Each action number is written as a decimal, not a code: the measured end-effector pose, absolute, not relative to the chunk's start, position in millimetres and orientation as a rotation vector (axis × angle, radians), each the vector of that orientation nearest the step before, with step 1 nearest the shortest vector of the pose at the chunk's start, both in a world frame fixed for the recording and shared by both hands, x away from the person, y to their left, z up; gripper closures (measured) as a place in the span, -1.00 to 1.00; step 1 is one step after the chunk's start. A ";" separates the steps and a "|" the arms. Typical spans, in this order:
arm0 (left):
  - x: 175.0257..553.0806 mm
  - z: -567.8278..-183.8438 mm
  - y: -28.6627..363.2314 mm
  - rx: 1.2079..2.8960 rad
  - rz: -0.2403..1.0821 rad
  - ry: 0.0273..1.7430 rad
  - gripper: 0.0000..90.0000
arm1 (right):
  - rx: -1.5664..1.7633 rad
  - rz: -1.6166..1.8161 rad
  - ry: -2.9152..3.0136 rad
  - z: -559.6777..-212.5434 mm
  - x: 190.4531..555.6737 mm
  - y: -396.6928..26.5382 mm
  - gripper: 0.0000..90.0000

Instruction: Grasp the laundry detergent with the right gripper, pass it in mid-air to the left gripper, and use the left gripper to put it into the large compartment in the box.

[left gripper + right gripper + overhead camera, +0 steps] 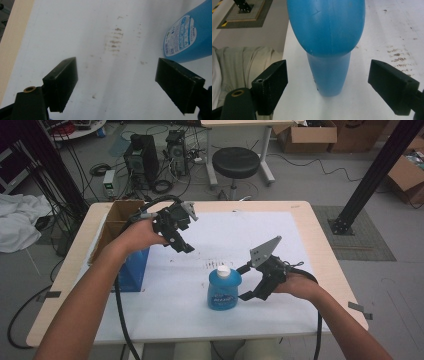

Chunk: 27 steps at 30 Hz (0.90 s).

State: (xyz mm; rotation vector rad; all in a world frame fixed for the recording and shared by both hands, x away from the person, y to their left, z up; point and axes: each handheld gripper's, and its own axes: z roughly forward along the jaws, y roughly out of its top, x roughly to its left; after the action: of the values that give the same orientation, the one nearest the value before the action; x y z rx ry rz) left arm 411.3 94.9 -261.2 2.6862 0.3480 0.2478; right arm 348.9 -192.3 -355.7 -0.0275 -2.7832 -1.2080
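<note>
Right gripper view looks along two black jaws spread wide, one on either side of the blue bottle (325,37) without touching it; the bottle's smooth blue body rises in the gap between them. In the high view the right gripper (244,282) sits just to the right of the bottle (223,291), jaws apart and aimed leftward at its side, grey three-cornered plate tilted up on top.

The bottle stands upright on the white sheet (165,310), long axis vertical, white cap (223,269) pointing up. Its body is translucent blue, wider at the shoulder than at the base, with a printed label (223,296) facing the person's side of the table. In the left gripper view the label (180,35) shows white and blue print with small codes, too small to read.

The right hand (295,286) grips its tool from the bottle's right, forearm running in from the lower right corner.

The left gripper (182,237) hangs above the sheet, up and to the left of the bottle and well apart from it, jaws open and holding nothing. The left hand (142,234) wraps its handle, forearm stretching from the lower left. Beyond that hand, left of the bottle, stands an open cardboard box (117,217) with a blue side.
</note>
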 end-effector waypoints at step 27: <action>411.3 -263.1 96.1 2.683 0.244 0.361 -0.58 | -0.017 -1.330 -2.709 -376.9 345.3 -180.3 -0.65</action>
State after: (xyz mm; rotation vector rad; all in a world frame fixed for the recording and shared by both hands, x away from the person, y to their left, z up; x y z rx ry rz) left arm 411.3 96.1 -263.1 2.6833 0.3611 0.2441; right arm 345.3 -180.3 -376.9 -0.0173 -2.7089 -1.3297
